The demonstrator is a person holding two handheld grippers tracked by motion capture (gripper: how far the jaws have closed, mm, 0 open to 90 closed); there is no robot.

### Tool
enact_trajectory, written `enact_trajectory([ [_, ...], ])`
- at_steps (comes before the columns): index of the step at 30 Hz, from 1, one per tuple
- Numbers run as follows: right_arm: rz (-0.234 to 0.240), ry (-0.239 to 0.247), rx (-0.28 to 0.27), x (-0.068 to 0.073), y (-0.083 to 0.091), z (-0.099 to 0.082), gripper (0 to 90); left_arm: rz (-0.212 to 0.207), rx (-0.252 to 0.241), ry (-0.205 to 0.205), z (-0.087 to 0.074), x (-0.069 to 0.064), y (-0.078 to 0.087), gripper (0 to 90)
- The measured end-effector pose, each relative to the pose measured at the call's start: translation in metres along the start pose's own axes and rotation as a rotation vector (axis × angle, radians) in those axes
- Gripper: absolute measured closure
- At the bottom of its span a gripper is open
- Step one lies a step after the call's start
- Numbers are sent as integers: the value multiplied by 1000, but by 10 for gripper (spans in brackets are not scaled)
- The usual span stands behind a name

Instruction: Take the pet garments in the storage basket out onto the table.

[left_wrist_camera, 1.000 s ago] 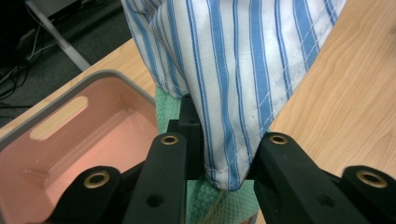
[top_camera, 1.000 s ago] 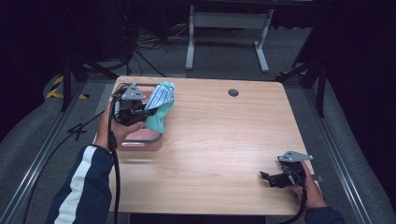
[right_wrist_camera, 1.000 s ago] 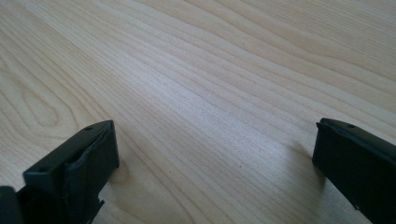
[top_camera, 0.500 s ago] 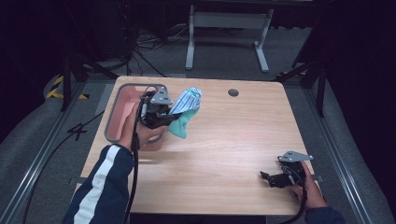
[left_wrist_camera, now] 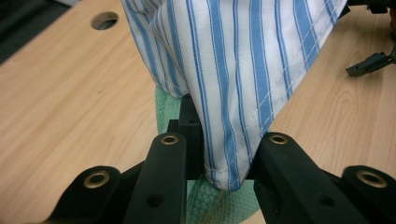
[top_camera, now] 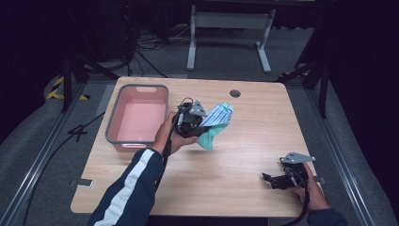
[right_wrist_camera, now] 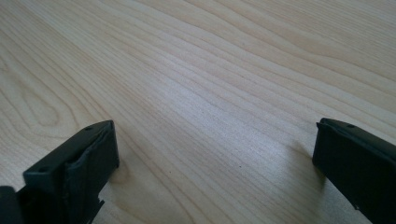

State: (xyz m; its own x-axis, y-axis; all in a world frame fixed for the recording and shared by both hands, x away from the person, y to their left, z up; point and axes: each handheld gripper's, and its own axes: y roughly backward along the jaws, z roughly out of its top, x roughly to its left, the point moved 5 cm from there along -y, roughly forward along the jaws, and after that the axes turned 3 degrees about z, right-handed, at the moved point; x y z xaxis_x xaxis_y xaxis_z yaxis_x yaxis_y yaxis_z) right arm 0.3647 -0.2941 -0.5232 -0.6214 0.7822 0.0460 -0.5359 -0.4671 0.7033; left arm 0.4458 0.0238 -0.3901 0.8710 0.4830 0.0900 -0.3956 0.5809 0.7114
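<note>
You've got a pink bin [top_camera: 141,120] with a grey rim sitting on the left part of the wooden table [top_camera: 244,160], long side running away from you. Round cable hole [top_camera: 235,93] near the table's far edge. Beyond the table a grey metal stand [top_camera: 229,28] on the floor, yellow-black hazard tape [top_camera: 59,89] far left.

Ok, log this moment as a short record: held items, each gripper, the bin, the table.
held items: striped cloth and green cloth, bunched together
left gripper: shut on both cloths, above the table middle, right of the bin
striped cloth: blue and white, draped over the fingers in the left gripper view
right gripper: open, nothing between its fingers, low over bare wood at the near right corner
pink bin: grey rim, on the table's left side, nothing seen inside
table: light wood, round hole near the far edge
</note>
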Motion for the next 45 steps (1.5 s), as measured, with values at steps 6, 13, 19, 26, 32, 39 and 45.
enact_trajectory([
  [6,0,7,2,-1,0,0,6,-10,56,19,-5,-1,-37,782],
  [13,-2,6,2,0,0,0,6,-7,96,32,-13,-2,-62,781],
  [19,-2,6,2,0,0,0,6,-14,122,40,-18,-5,-75,778],
  [26,-1,5,1,0,0,0,6,-32,144,43,-26,-12,-91,764],
  [32,-1,5,1,0,0,0,6,-61,169,46,-30,-12,-98,705],
  [39,-1,5,2,0,0,0,6,-62,174,43,-30,-15,-101,636],
  [45,-1,5,1,0,0,0,6,-48,165,40,-27,-15,-100,482],
])
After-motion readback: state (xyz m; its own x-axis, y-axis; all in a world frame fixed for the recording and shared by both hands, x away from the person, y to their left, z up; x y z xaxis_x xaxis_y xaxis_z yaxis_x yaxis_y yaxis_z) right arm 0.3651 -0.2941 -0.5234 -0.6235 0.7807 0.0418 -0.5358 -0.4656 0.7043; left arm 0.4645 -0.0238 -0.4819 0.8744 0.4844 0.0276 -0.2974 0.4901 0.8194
